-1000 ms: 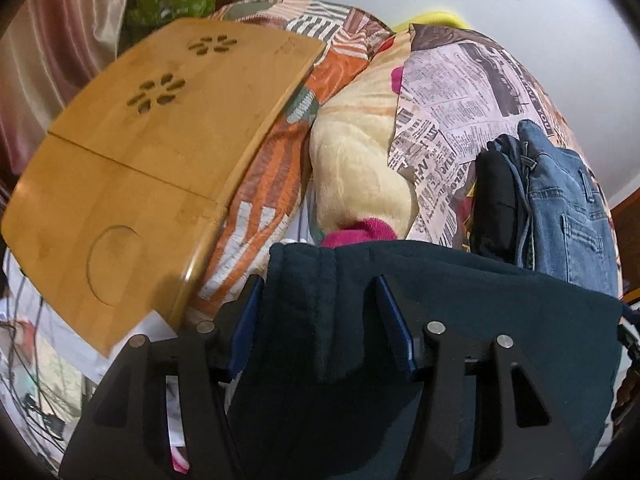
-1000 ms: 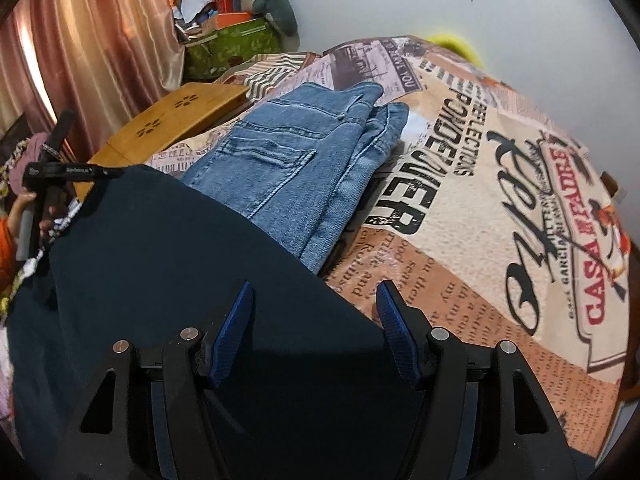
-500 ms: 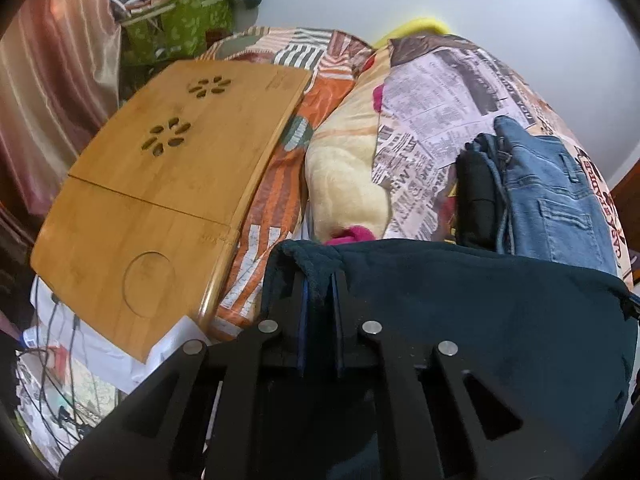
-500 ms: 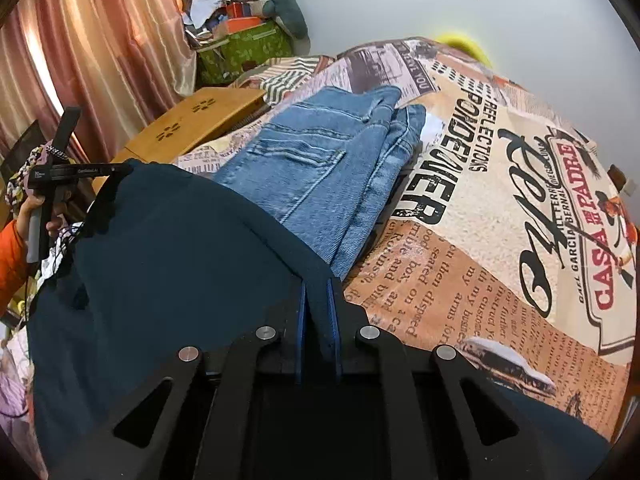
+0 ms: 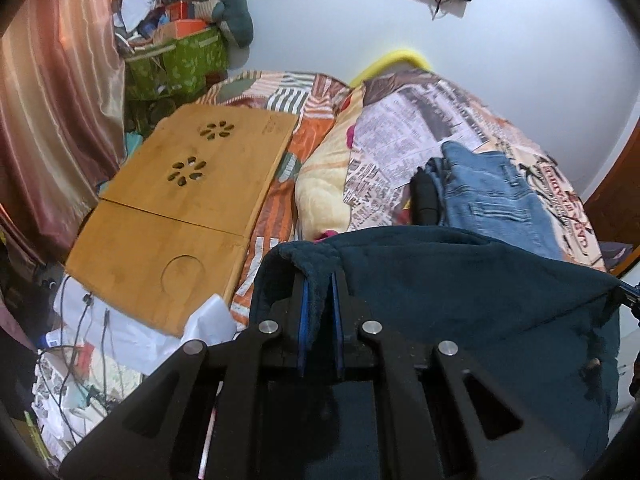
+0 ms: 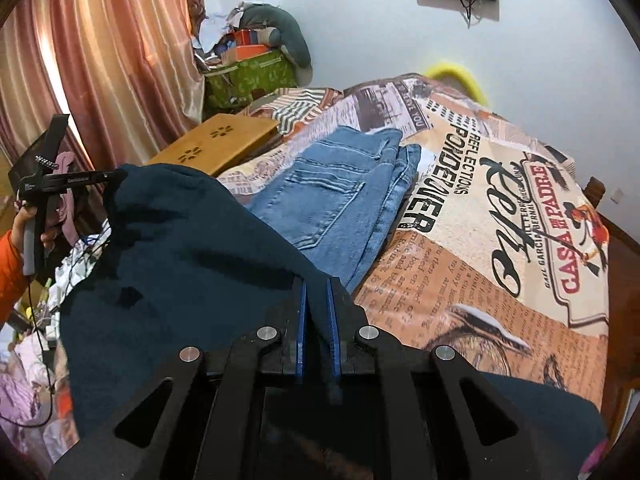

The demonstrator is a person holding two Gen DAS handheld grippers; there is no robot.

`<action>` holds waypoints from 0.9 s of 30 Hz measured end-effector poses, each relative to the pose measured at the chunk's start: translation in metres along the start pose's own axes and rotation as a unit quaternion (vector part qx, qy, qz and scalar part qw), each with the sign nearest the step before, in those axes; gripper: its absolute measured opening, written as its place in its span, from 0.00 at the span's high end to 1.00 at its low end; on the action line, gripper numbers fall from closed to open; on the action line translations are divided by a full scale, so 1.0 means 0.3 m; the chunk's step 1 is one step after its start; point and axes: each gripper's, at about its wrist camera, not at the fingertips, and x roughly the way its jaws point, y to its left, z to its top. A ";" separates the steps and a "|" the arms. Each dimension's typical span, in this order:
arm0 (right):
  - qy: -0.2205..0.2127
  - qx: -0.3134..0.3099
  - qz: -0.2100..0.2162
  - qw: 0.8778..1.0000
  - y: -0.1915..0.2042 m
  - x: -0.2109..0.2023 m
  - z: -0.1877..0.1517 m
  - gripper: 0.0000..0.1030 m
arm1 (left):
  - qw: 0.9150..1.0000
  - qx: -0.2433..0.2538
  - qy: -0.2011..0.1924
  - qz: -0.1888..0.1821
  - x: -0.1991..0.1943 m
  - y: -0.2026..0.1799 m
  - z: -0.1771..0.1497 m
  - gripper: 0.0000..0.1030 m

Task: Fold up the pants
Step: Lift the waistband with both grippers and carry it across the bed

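Dark teal fleece pants (image 5: 460, 292) hang lifted above the bed, stretched between both grippers. My left gripper (image 5: 319, 280) is shut on one corner of their top edge, the fabric pinched between its blue pads. My right gripper (image 6: 316, 286) is shut on the other corner of the same pants (image 6: 180, 248). In the right wrist view the left gripper (image 6: 116, 178) shows at the far left, held by a hand in an orange sleeve (image 6: 8, 256). The lower part of the pants is hidden behind the grippers.
Folded blue jeans (image 6: 340, 196) lie on the printed bedspread (image 6: 500, 240), with a black garment (image 5: 426, 196) beside them. A bamboo lap desk (image 5: 180, 208) rests on the bed's left side. A cream pillow (image 5: 320, 196), curtains, clutter and cables sit to the left.
Both grippers went from open around the pants' edge to shut on it. Both then rose and lifted the pants off the bed, so more of the room and wall shows.
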 end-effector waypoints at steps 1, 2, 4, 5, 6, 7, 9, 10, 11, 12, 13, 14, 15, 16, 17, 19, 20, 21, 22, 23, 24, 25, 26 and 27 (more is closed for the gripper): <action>-0.002 0.001 0.000 1.000 0.011 -0.020 -0.005 0.92 | 1.000 0.001 -0.004 -0.001 -0.028 -0.001 -0.008 0.90; -0.003 0.002 0.001 1.000 0.022 -0.039 -0.012 0.92 | 1.000 0.001 -0.007 0.000 -0.058 -0.001 -0.019 0.90; -0.008 0.003 0.003 1.000 0.044 -0.080 -0.027 0.92 | 1.000 -0.001 -0.012 0.000 -0.120 0.008 -0.044 0.90; -0.010 0.002 0.003 1.000 0.056 -0.098 -0.034 0.92 | 1.000 -0.004 -0.014 -0.001 -0.150 0.014 -0.058 0.90; -0.012 0.001 0.003 1.000 0.068 -0.117 -0.044 0.92 | 1.000 -0.007 -0.017 -0.002 -0.182 0.022 -0.075 0.90; -0.014 0.000 0.004 1.000 0.080 -0.135 -0.052 0.92 | 1.000 -0.009 -0.018 -0.001 -0.208 0.028 -0.087 0.90; -0.017 -0.001 0.005 1.000 0.105 -0.167 -0.069 0.92 | 1.000 -0.010 -0.021 0.001 -0.264 0.044 -0.117 0.90; -0.019 -0.002 0.006 1.000 0.119 -0.183 -0.078 0.92 | 1.000 -0.011 -0.023 0.002 -0.288 0.050 -0.128 0.90; -0.020 -0.003 0.007 1.000 0.133 -0.197 -0.090 0.92 | 1.000 -0.015 -0.024 0.000 -0.313 0.060 -0.142 0.90; -0.020 -0.004 0.009 1.000 0.147 -0.214 -0.104 0.92 | 1.000 -0.018 -0.024 -0.003 -0.336 0.071 -0.157 0.90; -0.020 -0.004 0.012 1.000 0.163 -0.229 -0.119 0.92 | 0.999 -0.021 -0.024 -0.005 -0.357 0.081 -0.173 0.90; -0.018 -0.004 0.014 1.000 0.174 -0.239 -0.128 0.92 | 0.999 -0.022 -0.024 -0.006 -0.382 0.090 -0.195 0.90; -0.017 -0.005 0.016 1.000 0.188 -0.249 -0.141 0.92 | 0.999 -0.022 -0.024 -0.005 -0.398 0.096 -0.214 0.90; -0.015 -0.007 0.019 1.000 0.203 -0.256 -0.157 0.92 | 0.999 -0.022 -0.024 -0.003 -0.410 0.100 -0.232 0.90; -0.013 -0.008 0.021 1.000 0.214 -0.262 -0.172 0.92 | 0.999 -0.023 -0.023 -0.002 -0.420 0.105 -0.254 0.90; -0.007 -0.010 0.024 1.000 0.242 -0.269 -0.211 0.92 | 0.999 -0.028 -0.016 -0.002 -0.427 0.120 -0.300 0.90; -0.003 -0.010 0.025 1.000 0.249 -0.266 -0.228 0.92 | 0.999 -0.032 -0.011 -0.003 -0.425 0.125 -0.321 0.90; 0.002 -0.009 0.027 1.000 0.252 -0.260 -0.248 0.92 | 0.999 -0.035 -0.004 -0.002 -0.419 0.133 -0.350 0.90; 0.008 -0.007 0.028 1.000 0.256 -0.254 -0.269 0.92 | 0.999 -0.037 0.001 0.000 -0.410 0.136 -0.369 0.90; 0.013 -0.005 0.029 0.999 0.258 -0.246 -0.290 0.92 | 0.999 -0.038 0.006 0.002 -0.403 0.140 -0.395 0.90; 0.017 -0.003 0.030 0.999 0.265 -0.246 -0.311 0.92 | 0.999 -0.039 0.012 0.005 -0.393 0.145 -0.427 0.90; 0.022 -0.004 0.030 0.999 0.274 -0.243 -0.332 0.92 | 0.999 -0.039 0.017 0.008 -0.385 0.149 -0.449 0.90; 0.025 -0.004 0.030 0.999 0.277 -0.240 -0.352 0.92 | 0.999 -0.040 0.024 0.012 -0.374 0.153 -0.477 0.90; 0.030 -0.003 0.031 0.999 0.282 -0.236 -0.370 0.92 | 0.999 -0.041 0.030 0.015 -0.363 0.157 -0.504 0.90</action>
